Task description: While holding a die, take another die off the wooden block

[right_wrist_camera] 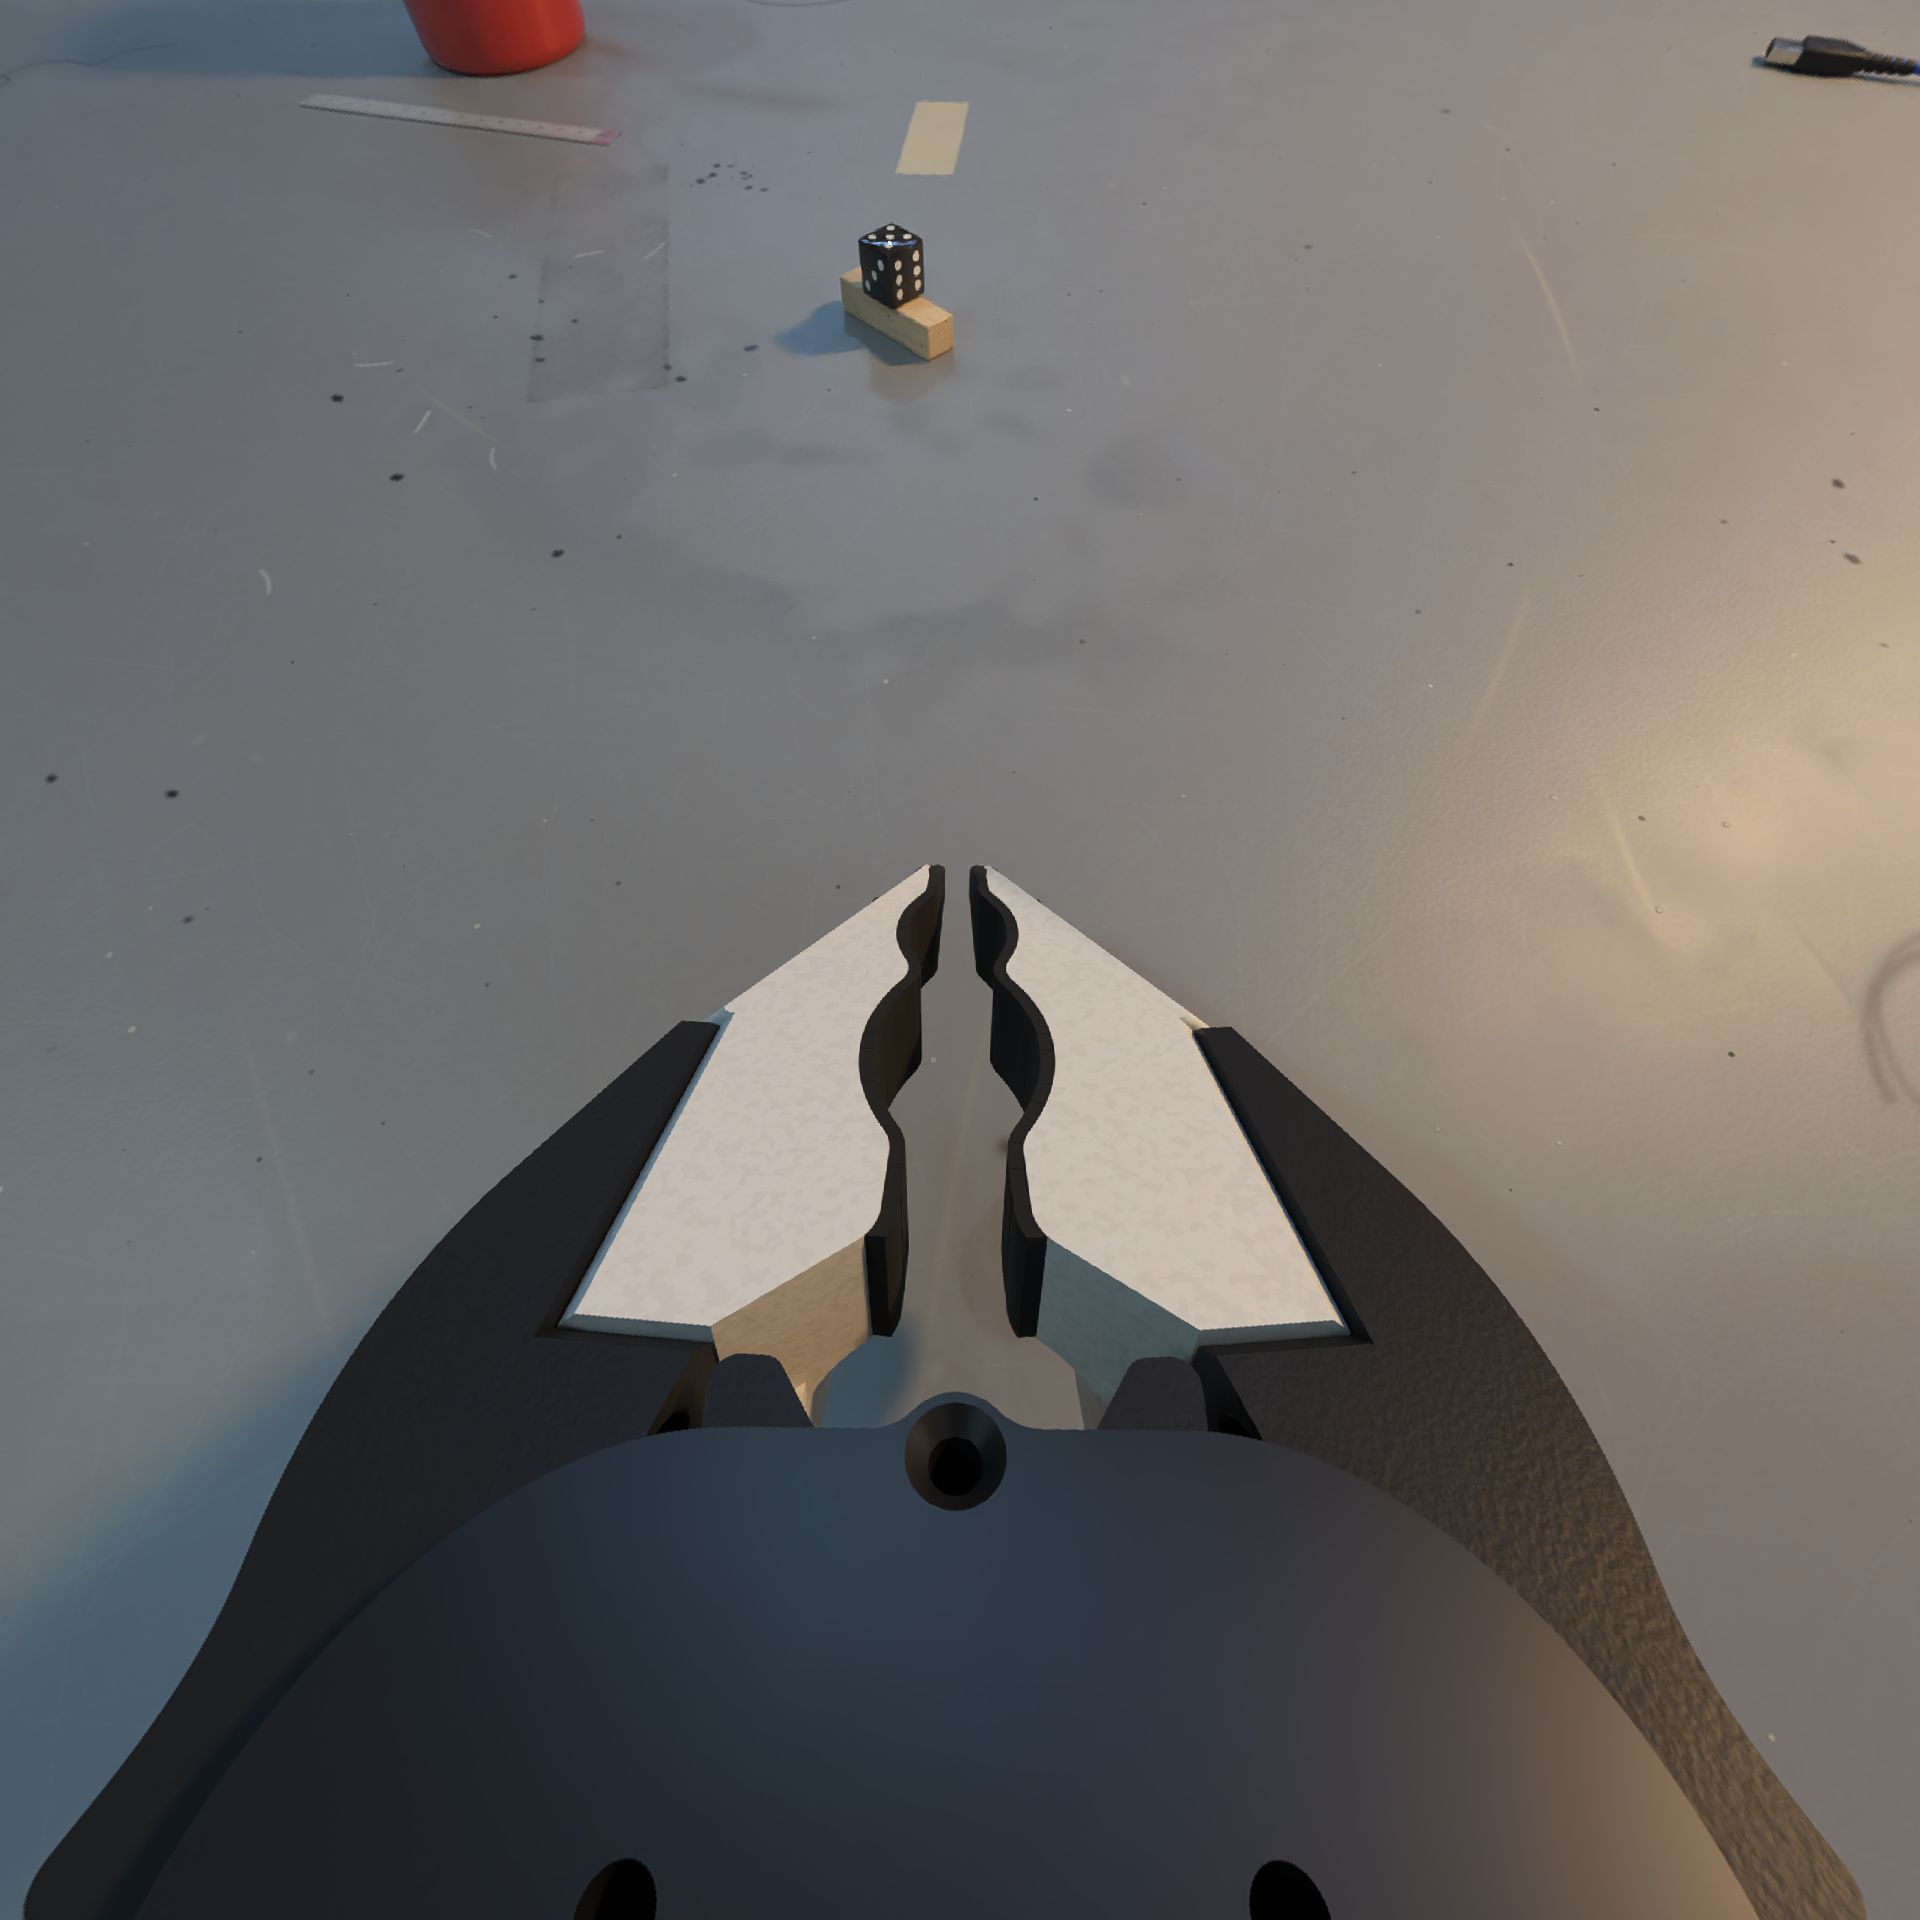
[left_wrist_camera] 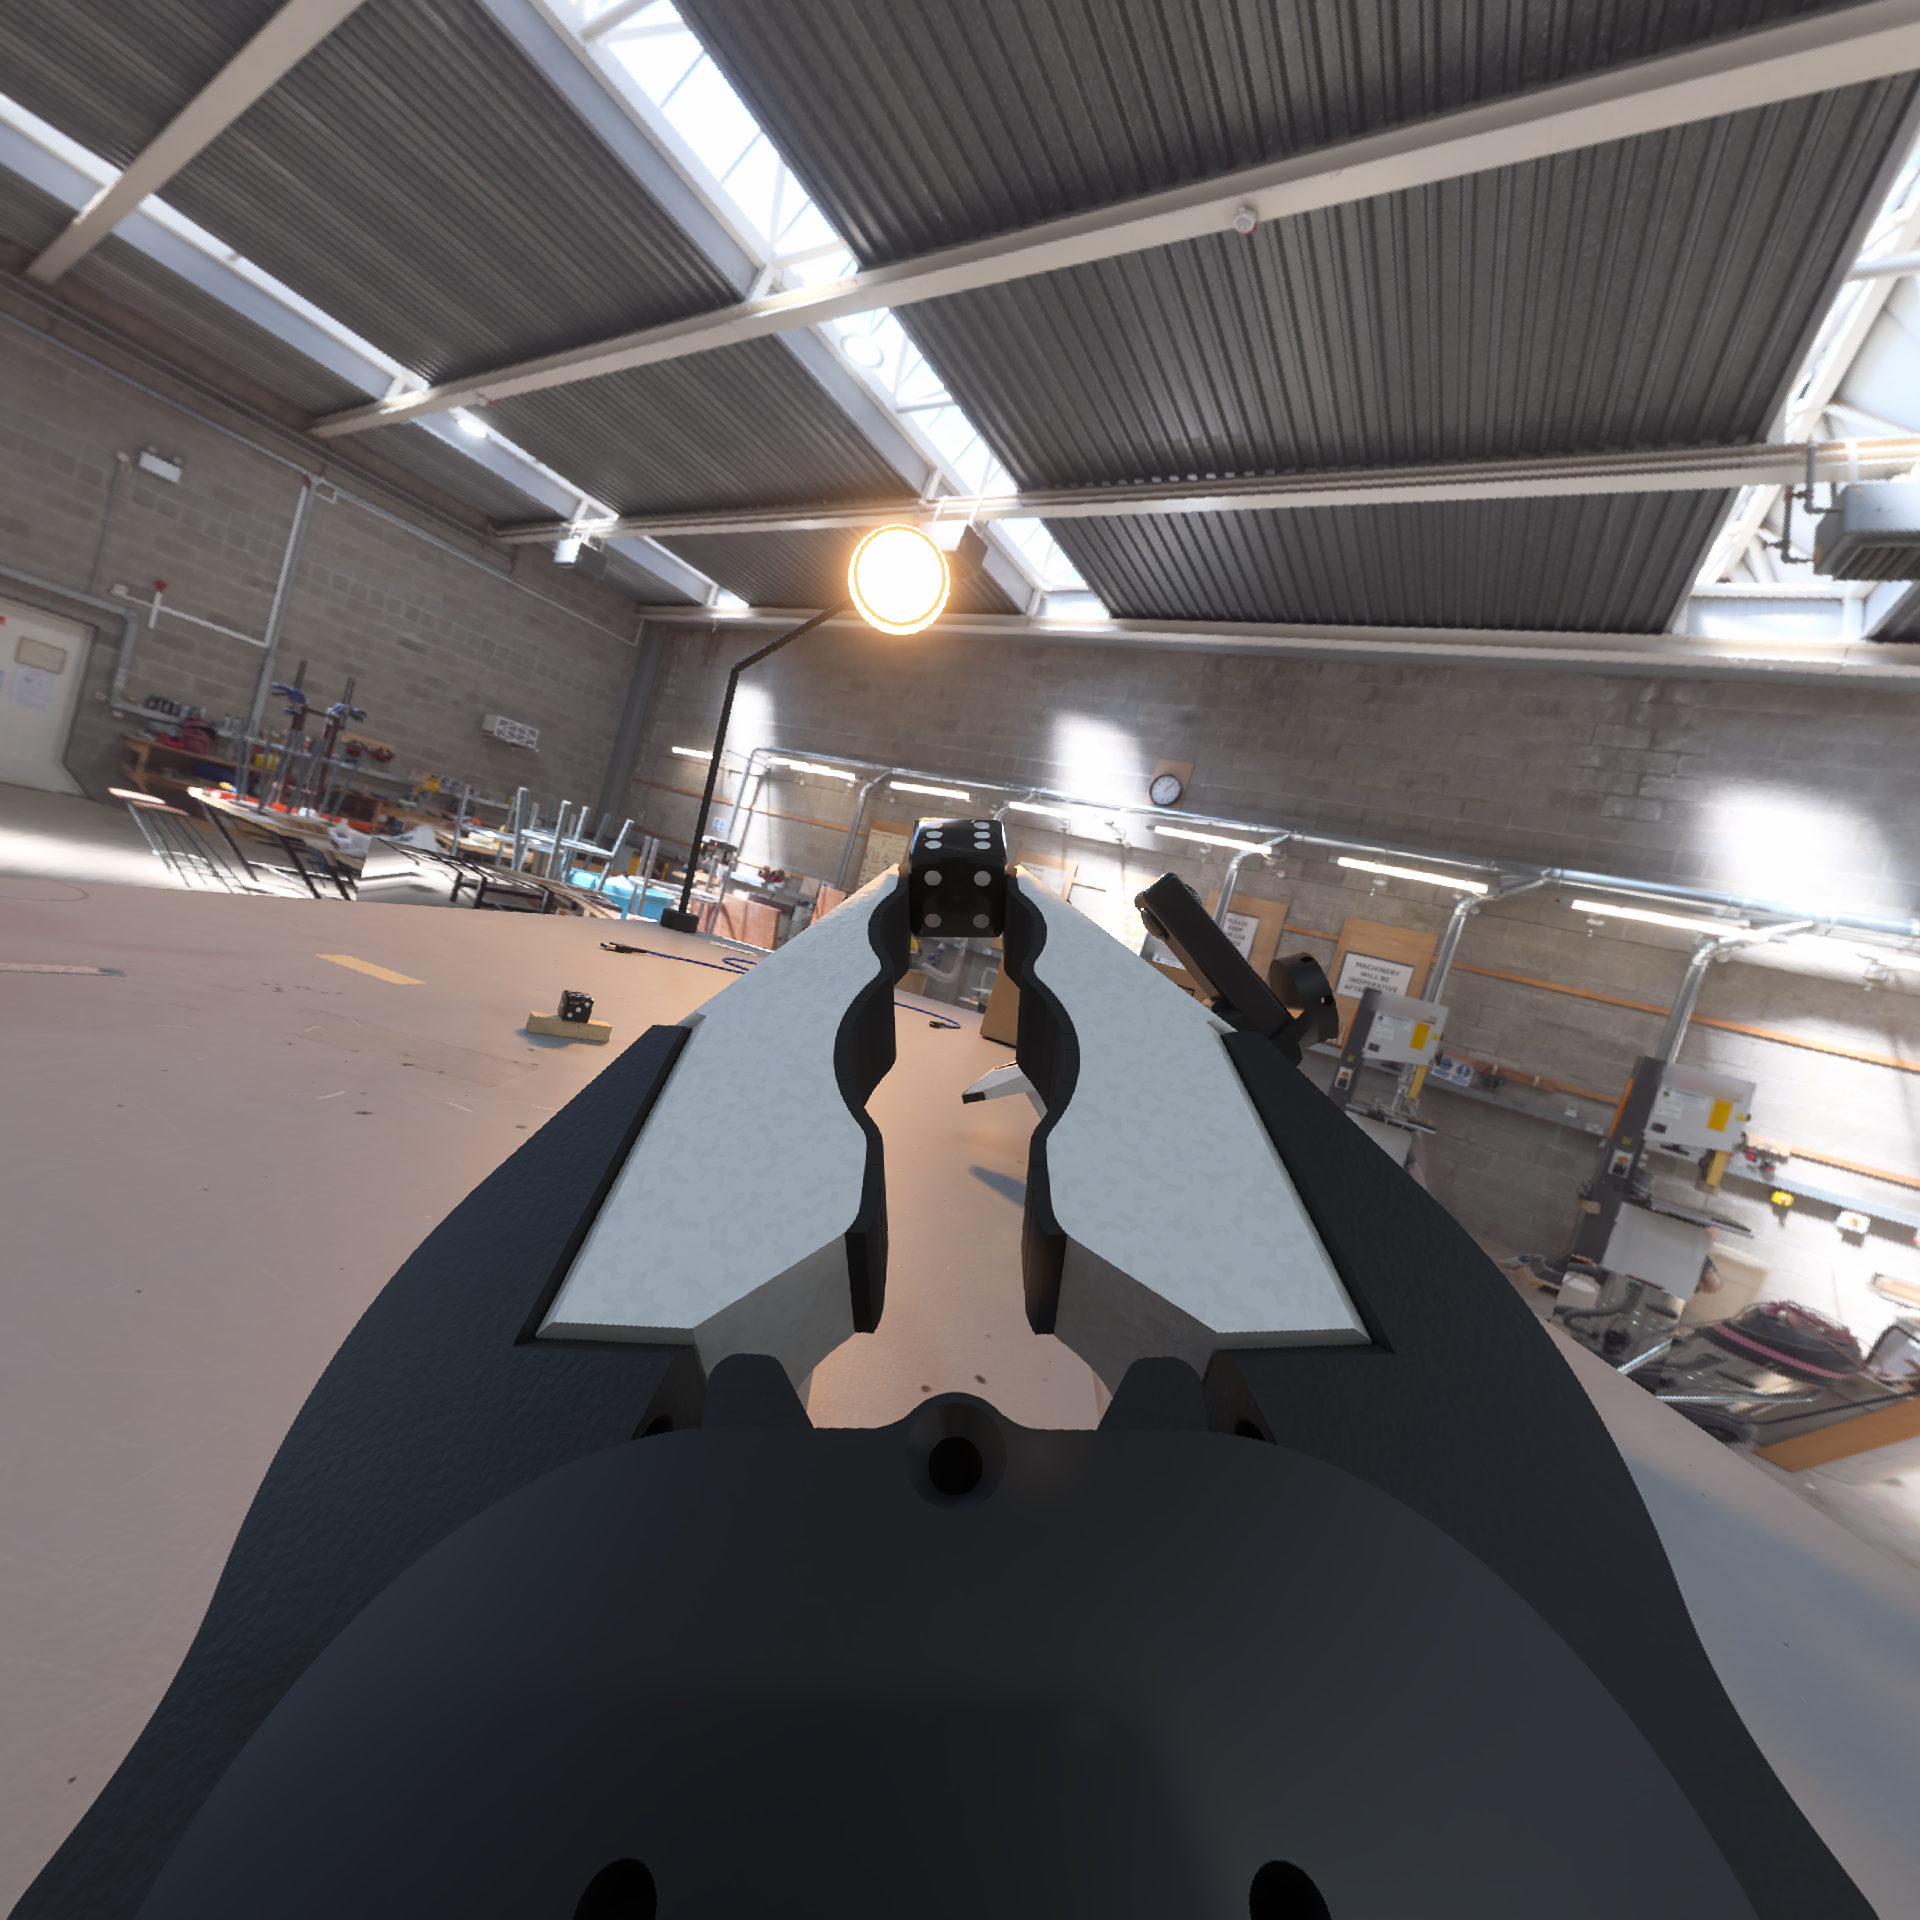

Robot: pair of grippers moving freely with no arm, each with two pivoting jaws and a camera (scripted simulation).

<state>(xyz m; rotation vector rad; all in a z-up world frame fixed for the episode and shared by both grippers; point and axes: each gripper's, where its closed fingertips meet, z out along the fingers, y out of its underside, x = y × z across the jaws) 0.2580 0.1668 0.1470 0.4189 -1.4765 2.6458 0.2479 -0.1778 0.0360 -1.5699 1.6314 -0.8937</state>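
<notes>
My left gripper point(left_wrist_camera: 957, 883) is shut on a black die with white pips point(left_wrist_camera: 957, 876), held at its fingertips above the table. A second black die point(left_wrist_camera: 575, 1005) sits on a small wooden block point(left_wrist_camera: 568, 1028) far off to the left in the left wrist view. In the right wrist view the same die point(right_wrist_camera: 891, 265) stands on the block point(right_wrist_camera: 900, 317) straight ahead, well beyond my right gripper point(right_wrist_camera: 956, 878). The right gripper is shut and empty, low over the grey table. The right gripper's body point(left_wrist_camera: 1226, 966) shows to the right in the left wrist view.
A red cup point(right_wrist_camera: 494, 31) and a ruler point(right_wrist_camera: 457, 117) lie at the far left, a strip of yellow tape point(right_wrist_camera: 932, 137) behind the block, a black cable plug point(right_wrist_camera: 1829, 54) at the far right. A desk lamp point(left_wrist_camera: 898, 578) stands at the table's far edge.
</notes>
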